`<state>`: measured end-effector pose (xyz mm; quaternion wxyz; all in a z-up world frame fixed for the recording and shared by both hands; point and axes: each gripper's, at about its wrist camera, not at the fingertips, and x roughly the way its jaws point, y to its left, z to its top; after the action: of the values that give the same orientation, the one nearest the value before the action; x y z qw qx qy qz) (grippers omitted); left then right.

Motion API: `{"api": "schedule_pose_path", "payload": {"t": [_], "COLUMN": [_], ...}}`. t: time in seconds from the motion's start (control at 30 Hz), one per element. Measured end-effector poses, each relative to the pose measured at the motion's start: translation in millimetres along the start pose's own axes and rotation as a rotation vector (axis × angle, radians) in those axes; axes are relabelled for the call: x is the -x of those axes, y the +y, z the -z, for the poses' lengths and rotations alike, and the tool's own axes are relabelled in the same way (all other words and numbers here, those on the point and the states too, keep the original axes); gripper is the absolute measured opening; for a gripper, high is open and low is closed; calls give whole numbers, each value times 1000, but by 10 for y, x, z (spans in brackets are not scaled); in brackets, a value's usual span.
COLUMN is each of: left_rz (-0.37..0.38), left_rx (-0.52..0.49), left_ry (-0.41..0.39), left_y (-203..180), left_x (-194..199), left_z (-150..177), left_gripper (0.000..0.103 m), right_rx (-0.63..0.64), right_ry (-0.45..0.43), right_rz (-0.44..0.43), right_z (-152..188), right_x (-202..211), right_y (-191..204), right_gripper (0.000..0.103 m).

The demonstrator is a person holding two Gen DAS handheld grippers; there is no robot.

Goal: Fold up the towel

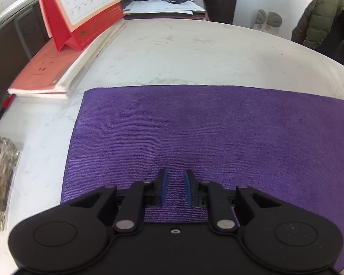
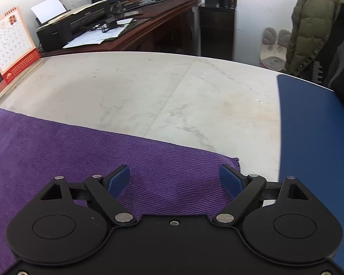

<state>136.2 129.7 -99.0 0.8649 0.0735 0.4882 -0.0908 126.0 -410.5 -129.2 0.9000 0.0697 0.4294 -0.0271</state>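
hand-held gripper (image 2: 174, 178), blue mat (image 2: 314, 137) beside

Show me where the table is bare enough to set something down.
Widest free patch: the marble table beyond the purple towel's far edge, between the red calendar and the blue mat. A narrower strip lies left of the towel, below the book stack. Crowded: the left edge, with books, calendar and a clear packet.

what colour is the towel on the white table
Purple, a flat ribbed microfibre towel; it shows best in the left wrist view.
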Motion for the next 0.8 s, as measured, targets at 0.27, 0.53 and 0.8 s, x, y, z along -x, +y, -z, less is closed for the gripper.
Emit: {"api": "schedule_pose_path", "payload": {"t": [0.27,0.53,0.8], "left_rz": [19,50,56], "left_rx": [-40,-34,-14], "left_ry": [47,69,1], "left_y": [33,-3,56], "left_x": [236,394,465], "left_z": [183,603,838], "left_gripper": [16,16,16], "right_rx": [-41,31,89], "right_ry": [-49,-10,53], "right_rz": [1,-6,29], "right_z": [28,650,1026], "right_x": [324,800,808], "right_y": [115,667,898], "right_gripper": [86,86,86]}}
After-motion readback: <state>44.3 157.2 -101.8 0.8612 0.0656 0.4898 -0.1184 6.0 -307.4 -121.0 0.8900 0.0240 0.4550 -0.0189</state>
